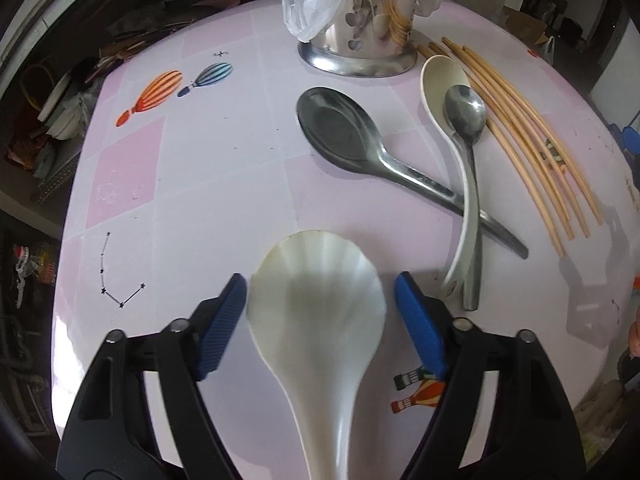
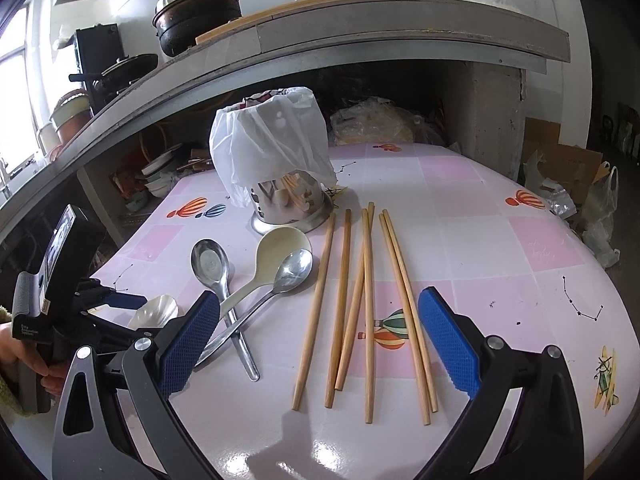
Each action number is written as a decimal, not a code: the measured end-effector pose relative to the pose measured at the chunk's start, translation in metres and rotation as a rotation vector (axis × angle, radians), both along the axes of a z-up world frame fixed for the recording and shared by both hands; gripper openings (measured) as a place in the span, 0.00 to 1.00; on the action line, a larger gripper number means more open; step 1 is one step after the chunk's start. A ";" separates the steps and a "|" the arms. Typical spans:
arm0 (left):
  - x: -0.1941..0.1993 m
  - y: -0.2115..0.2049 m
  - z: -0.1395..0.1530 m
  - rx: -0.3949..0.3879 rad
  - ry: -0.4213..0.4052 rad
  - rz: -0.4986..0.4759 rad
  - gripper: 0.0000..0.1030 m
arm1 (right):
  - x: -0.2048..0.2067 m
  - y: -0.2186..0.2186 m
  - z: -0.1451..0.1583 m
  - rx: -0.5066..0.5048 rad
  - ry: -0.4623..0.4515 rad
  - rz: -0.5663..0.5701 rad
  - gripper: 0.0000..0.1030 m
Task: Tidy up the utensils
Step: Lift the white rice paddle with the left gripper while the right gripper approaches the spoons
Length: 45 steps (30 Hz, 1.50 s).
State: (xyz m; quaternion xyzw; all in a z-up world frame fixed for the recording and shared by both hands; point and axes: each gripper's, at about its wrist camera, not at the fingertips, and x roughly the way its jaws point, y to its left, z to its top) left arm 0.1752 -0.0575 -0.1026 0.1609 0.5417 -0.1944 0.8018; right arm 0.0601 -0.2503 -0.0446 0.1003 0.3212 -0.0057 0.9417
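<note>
A white scalloped spoon [image 1: 316,300] lies between the blue pads [image 1: 224,320] of my left gripper [image 1: 320,280], bowl forward; the jaws stand open with a thin gap at the right pad. In the right wrist view, that gripper [image 2: 120,308] is at the left, astride the same spoon [image 2: 154,312]. A large steel spoon [image 1: 340,132], a cream spoon [image 1: 440,76] and a small steel spoon [image 1: 466,114] lie crossed beyond it. Several wooden chopsticks [image 2: 344,300] lie under my open, empty right gripper [image 2: 320,300]. A steel utensil holder [image 2: 288,204] stands behind, draped in a plastic bag.
The round table [image 2: 480,240] has a pink tiled cover with balloon prints. A grey counter ledge [image 2: 360,40] overhangs the far side, with a black pot [image 2: 200,12] on top. Cardboard boxes and bags [image 2: 568,176] stand at the right. A hand [image 2: 16,356] holds the left gripper.
</note>
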 end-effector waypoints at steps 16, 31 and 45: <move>-0.003 0.009 0.027 -0.076 -0.109 0.061 0.61 | -0.004 -0.005 0.007 0.000 -0.012 -0.009 0.94; -0.036 0.052 0.097 -0.252 -0.341 0.178 0.61 | 0.006 -0.005 0.025 0.211 -0.012 0.125 0.88; -0.048 0.075 0.099 -0.324 -0.373 0.227 0.61 | 0.071 0.019 -0.034 0.382 0.311 0.131 0.39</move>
